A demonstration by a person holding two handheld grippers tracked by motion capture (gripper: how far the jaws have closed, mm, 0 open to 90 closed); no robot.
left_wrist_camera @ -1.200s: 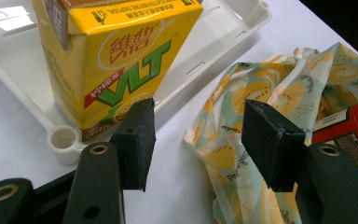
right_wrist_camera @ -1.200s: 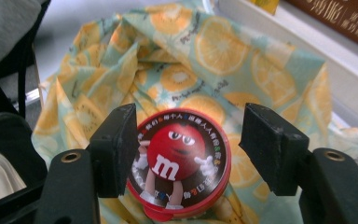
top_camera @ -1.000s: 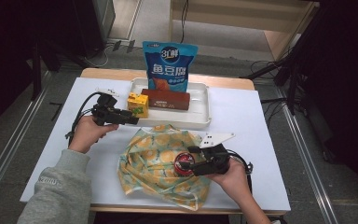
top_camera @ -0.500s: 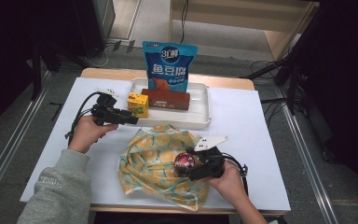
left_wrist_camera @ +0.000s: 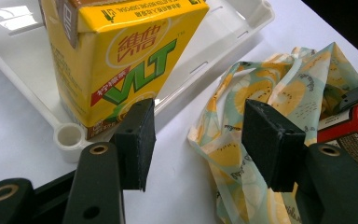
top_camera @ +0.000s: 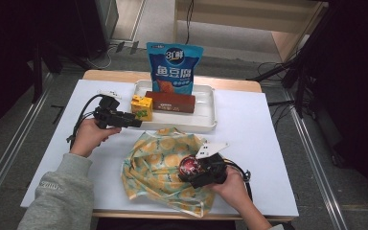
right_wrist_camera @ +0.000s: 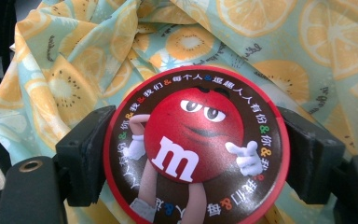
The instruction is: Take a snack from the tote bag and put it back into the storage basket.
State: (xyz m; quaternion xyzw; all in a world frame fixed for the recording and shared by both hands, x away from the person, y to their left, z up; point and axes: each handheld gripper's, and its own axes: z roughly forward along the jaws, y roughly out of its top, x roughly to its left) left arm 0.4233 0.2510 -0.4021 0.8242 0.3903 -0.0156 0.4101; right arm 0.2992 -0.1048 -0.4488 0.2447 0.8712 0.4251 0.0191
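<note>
While both hands rest on the white counter (top_camera: 268, 143), the scene reads from the near edge to the far one:

Right tongs (top_camera: 191, 173): near the front edge, over the cloth; the jaws have just been opening. In the right gripper view the round red tin (right_wrist_camera: 196, 144) sits between the two black pads, which stand just at its rim on either side; whether they press on it I cannot tell.

Round red tin: (top_camera: 189, 166) on the fruit-print cloth, lid facing the camera on the right tongs, with a red candy figure printed on it.

Fruit-print cloth (top_camera: 158, 165): crumpled on the counter's near middle, just in front of the tray, under the tin.

Left tongs (top_camera: 136, 123): at the left, held level and pointing toward the carton; jaws wide with nothing between them. In the left gripper view (left_wrist_camera: 196, 137) the carton stands just past the left pad.

Yellow drink carton (top_camera: 142, 106): upright in the tray's left corner.

White tray (top_camera: 206, 120): beyond the cloth, also holding a brown box (top_camera: 170, 101) lying flat.

Blue snack bag (top_camera: 174, 67): upright at the tray's far side.
</note>
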